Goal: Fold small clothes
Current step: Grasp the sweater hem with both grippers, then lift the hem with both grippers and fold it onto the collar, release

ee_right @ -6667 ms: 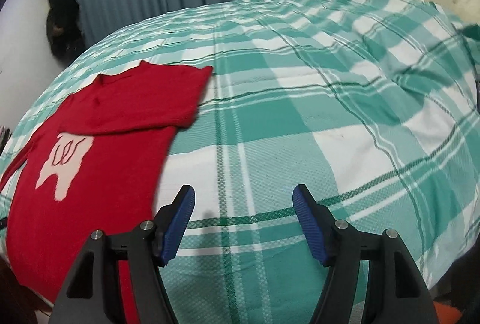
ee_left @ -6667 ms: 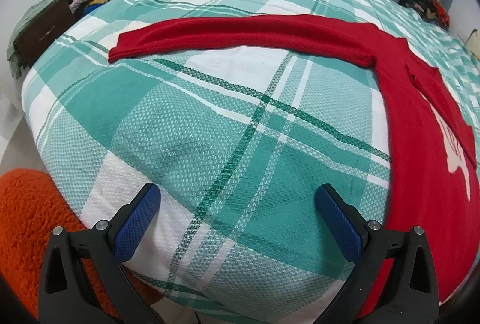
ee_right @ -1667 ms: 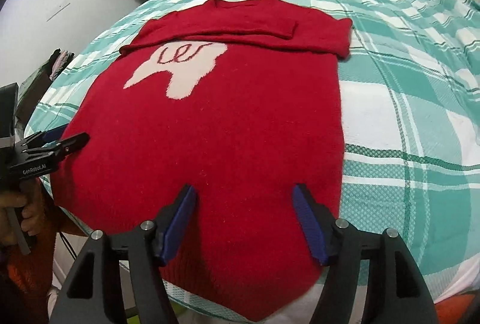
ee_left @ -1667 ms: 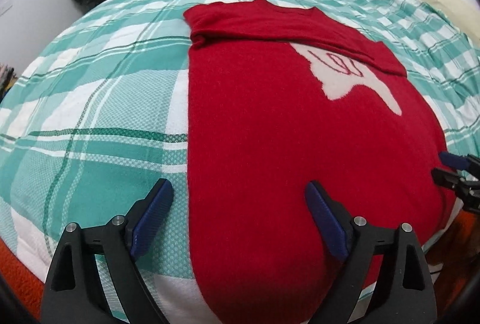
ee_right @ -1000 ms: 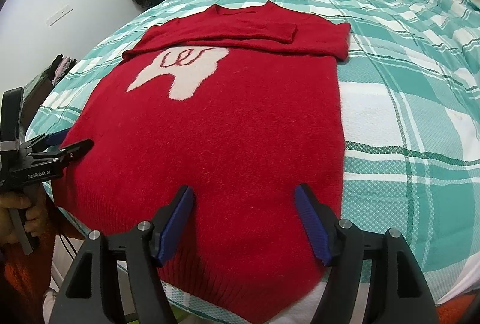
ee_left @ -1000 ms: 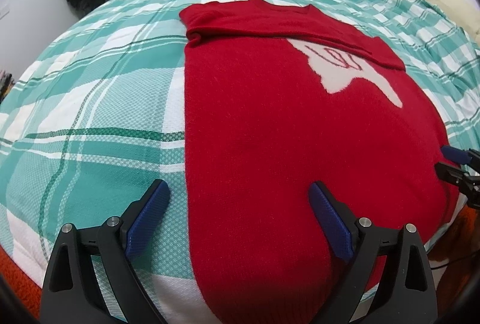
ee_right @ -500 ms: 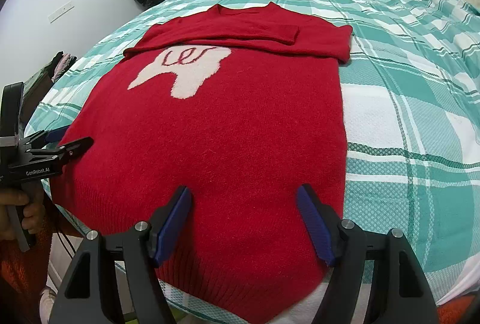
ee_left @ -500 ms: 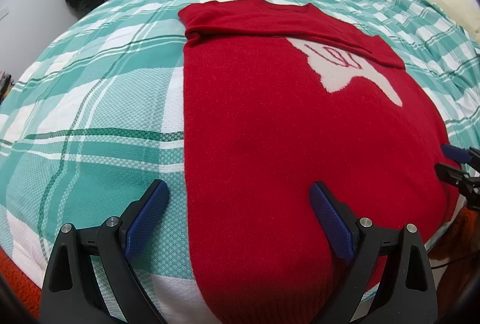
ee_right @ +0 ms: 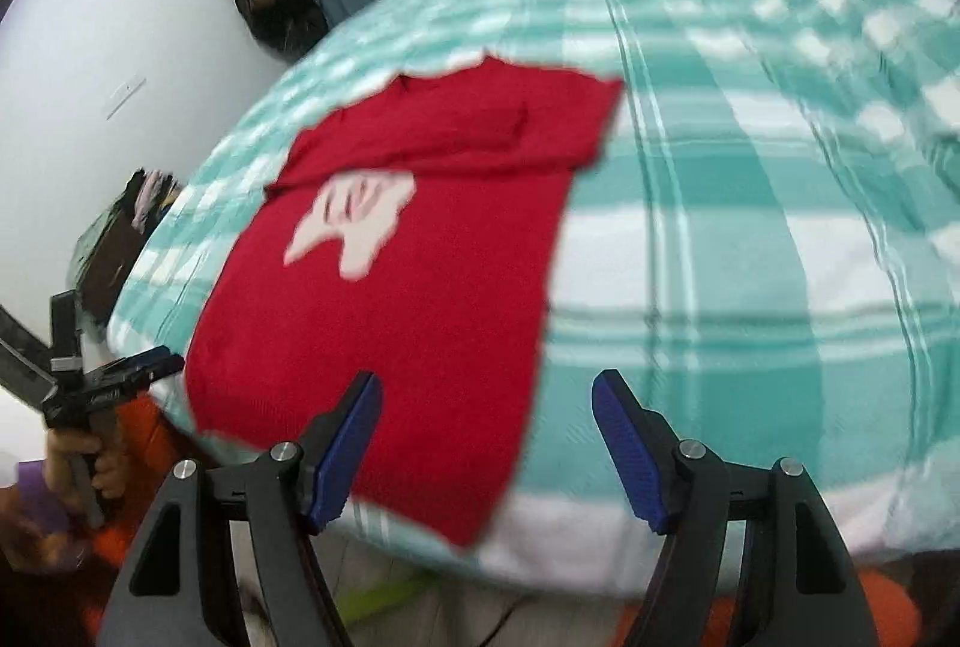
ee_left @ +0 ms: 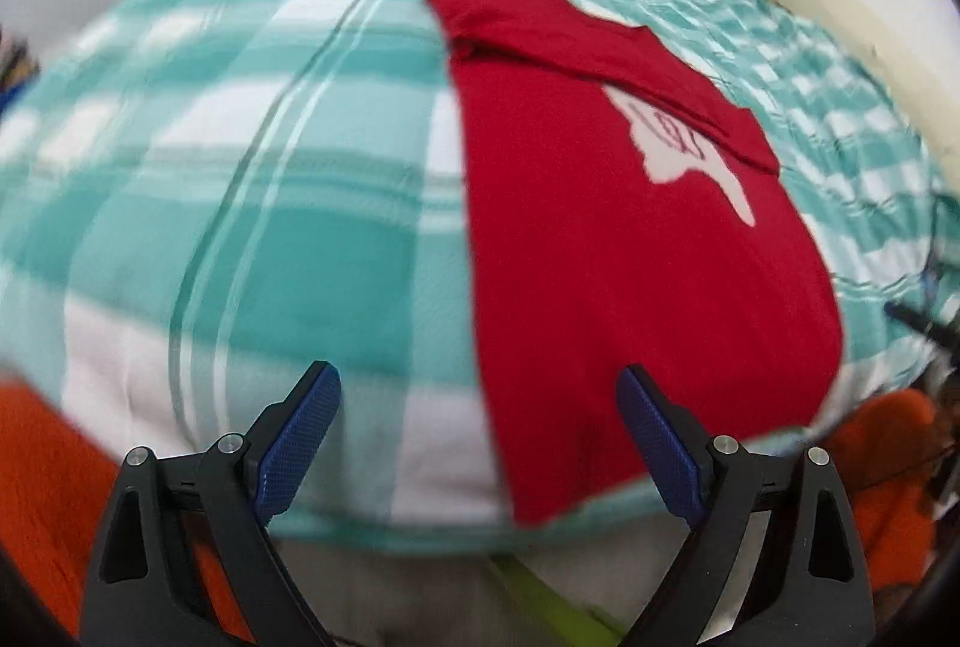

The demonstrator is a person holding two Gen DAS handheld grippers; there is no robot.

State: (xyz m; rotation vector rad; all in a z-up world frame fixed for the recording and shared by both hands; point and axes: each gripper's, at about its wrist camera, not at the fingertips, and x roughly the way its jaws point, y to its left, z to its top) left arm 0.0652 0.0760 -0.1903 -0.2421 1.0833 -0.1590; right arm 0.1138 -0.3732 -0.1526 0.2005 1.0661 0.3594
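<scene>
A red sweater (ee_left: 630, 251) is laid flat on the bed (ee_left: 288, 203), right of centre in the left wrist view and left of centre in the right wrist view, sleeves folded across its top. The left gripper (ee_left: 477, 443) is seen with fingers (ee_left: 300, 437) spread wide, grasping nothing. The right gripper (ee_right: 486, 443) is likewise released and empty. Both views are blurred. An orange rug (ee_left: 42, 473) is noted at lower left.

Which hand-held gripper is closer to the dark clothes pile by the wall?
Left. The left hand-held gripper is just beside the clothes pile; the right hand-held gripper hangs across the red sweater, over its other bottom corner.
</scene>
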